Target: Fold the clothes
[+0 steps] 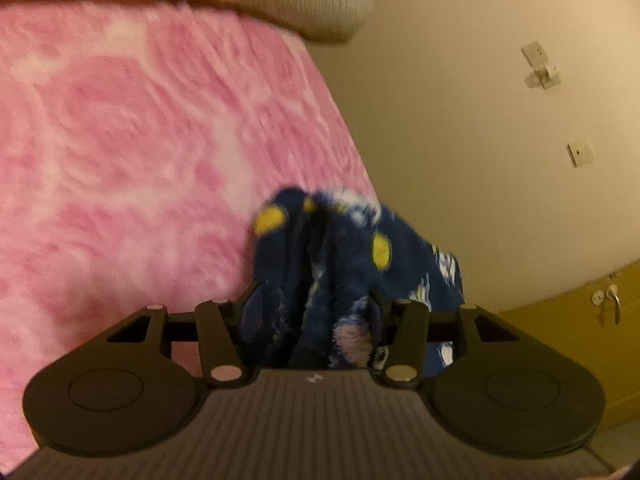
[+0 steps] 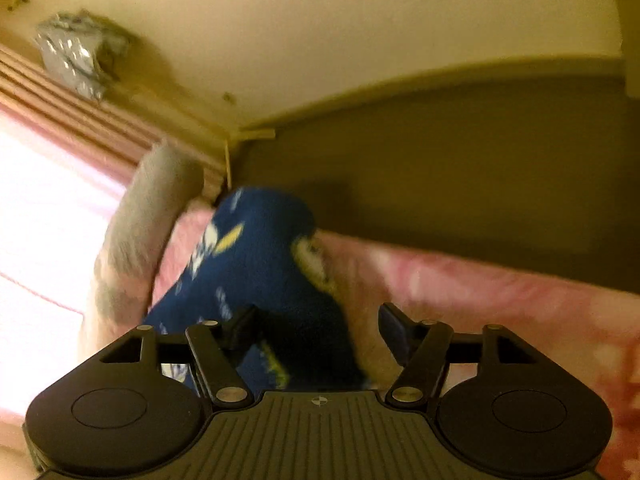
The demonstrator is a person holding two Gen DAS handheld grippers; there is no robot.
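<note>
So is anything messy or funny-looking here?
Yes. The blue garment is bunched in a crumpled heap at the edge of the pink blanket, not flat or folded. Part seems to hang over the edge. Nothing looks torn or spilled.

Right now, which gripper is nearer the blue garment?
Left, though both are close. The left gripper has the blue garment bunched between its fingers, filling the gap. The right gripper stands open around it, with fabric at one finger and a gap at the other.
</note>
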